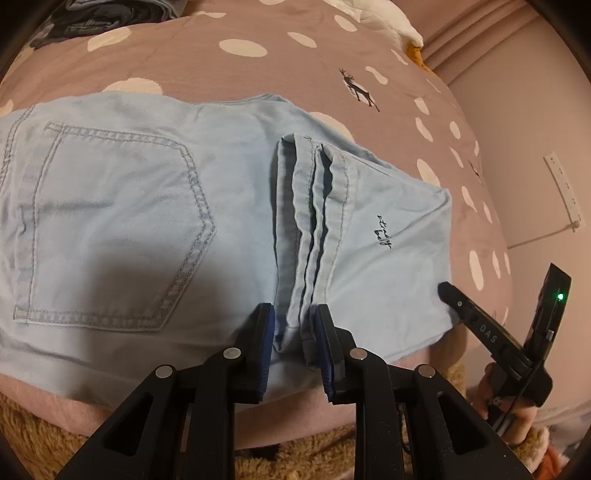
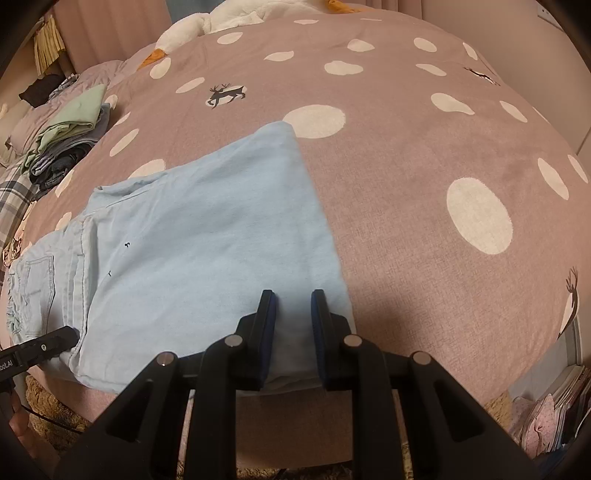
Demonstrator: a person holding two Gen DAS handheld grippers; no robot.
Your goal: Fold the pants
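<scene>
Light blue pants (image 1: 147,206) lie on the pink dotted bedspread (image 1: 258,74), legs folded back so the hems (image 1: 314,221) rest on the seat beside the back pocket (image 1: 110,229). My left gripper (image 1: 293,332) is open with its jaws on either side of the hems' near edge. My right gripper (image 2: 293,317) is open over the near edge of the folded legs (image 2: 207,236), close to the fold's right side. The right gripper also shows in the left wrist view (image 1: 454,295), its tip at the pants' right corner. The left gripper's tip shows in the right wrist view (image 2: 55,339).
A stack of folded clothes (image 2: 70,136) sits at the bed's far left. A white plush toy (image 2: 229,18) lies at the head. A fluffy brown rug (image 1: 44,435) lies below the bed edge. Books and cloth (image 2: 554,410) lie on the floor at right.
</scene>
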